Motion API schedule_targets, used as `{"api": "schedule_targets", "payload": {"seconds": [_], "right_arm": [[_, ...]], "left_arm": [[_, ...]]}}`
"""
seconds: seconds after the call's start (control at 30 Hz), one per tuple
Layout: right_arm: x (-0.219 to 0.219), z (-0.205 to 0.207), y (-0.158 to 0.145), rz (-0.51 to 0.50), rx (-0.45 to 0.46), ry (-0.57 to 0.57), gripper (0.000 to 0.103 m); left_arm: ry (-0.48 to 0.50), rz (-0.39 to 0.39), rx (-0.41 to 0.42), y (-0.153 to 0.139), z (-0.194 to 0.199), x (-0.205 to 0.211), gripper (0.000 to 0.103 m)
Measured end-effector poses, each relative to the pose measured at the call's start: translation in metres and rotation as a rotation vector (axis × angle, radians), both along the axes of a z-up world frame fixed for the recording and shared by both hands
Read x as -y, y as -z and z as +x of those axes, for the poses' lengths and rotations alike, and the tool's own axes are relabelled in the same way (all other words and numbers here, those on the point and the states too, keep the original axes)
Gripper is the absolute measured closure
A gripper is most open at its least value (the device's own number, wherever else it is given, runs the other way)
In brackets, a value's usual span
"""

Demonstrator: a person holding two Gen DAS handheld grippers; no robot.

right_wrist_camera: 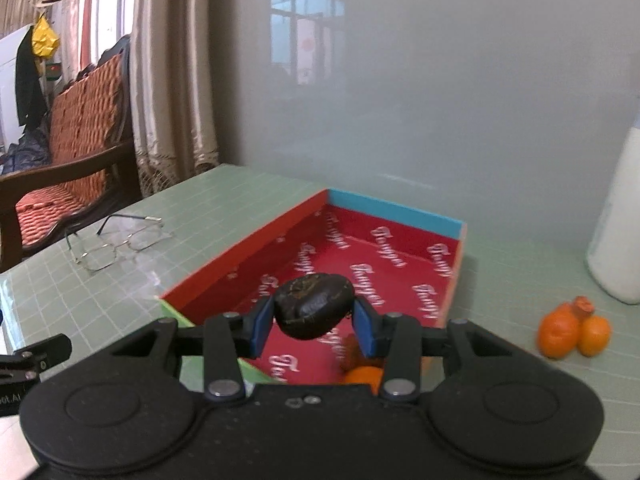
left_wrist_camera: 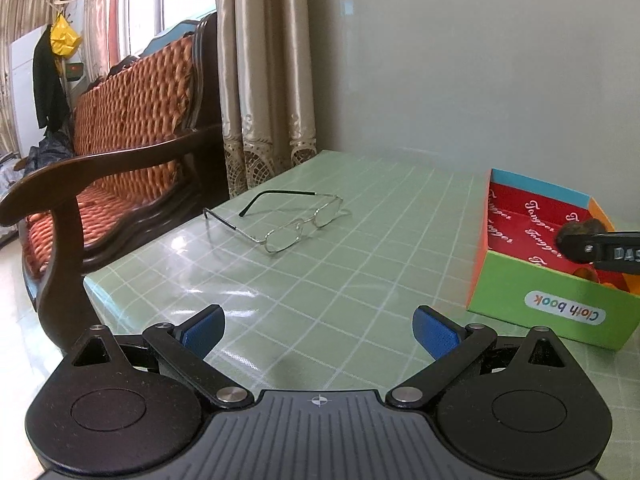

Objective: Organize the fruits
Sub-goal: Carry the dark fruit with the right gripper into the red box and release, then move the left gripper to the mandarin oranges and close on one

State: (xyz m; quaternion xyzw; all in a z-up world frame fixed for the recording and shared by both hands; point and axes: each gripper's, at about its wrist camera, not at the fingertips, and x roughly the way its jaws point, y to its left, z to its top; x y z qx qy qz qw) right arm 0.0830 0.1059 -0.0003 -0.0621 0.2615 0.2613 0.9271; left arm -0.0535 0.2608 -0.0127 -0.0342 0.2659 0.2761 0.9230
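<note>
Right gripper (right_wrist_camera: 313, 322) pinches dark fruit (right_wrist_camera: 314, 306) above box (right_wrist_camera: 394, 210); left gripper (left_wrist_camera: 319, 330) spread, empty

white bottle (right_wrist_camera: 618, 236): cut by right edge | orange fruit (right_wrist_camera: 362, 376) in box (right_wrist_camera: 394, 210): half hidden behind right hand-held gripper (right_wrist_camera: 313, 326)

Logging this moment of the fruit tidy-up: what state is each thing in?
Left gripper: jaws open, empty.
Right gripper: jaws shut on dark wrinkled fruit, above box.
Colourful red-lined cardboard box: open, orange fruit inside.
Metal-framed glasses: unfolded on table.
Orange fruits: clustered on table.
</note>
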Motion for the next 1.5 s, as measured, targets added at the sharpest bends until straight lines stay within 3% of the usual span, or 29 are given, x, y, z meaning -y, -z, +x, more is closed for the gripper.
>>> {"api": "schedule_targets", "payload": {"seconds": [0.13, 0.23, 0.73, 1.13, 1.5], "right_arm": [[-0.011, -0.001, 0.007, -0.034, -0.001, -0.013, 0.057], [-0.004, -0.009, 0.004, -0.04, 0.079, 0.026, 0.019], [0.113, 0.003, -0.024, 0.054, 0.126, 0.241, 0.021], [0.222, 0.016, -0.019, 0.076, 0.102, 0.447, 0.021], [0.28, 0.016, -0.01, 0.075, 0.104, 0.557, 0.021]], "left_arm": [[0.009, 0.004, -0.002, 0.0, 0.0, 0.0, 0.003], [0.012, 0.002, -0.001, 0.0, 0.001, 0.002, 0.003], [0.107, 0.017, 0.023, -0.012, 0.016, 0.049, 0.003], [0.282, -0.022, 0.065, -0.024, 0.053, 0.13, 0.003], [0.428, -0.006, 0.098, -0.027, 0.082, 0.198, 0.004]]}}
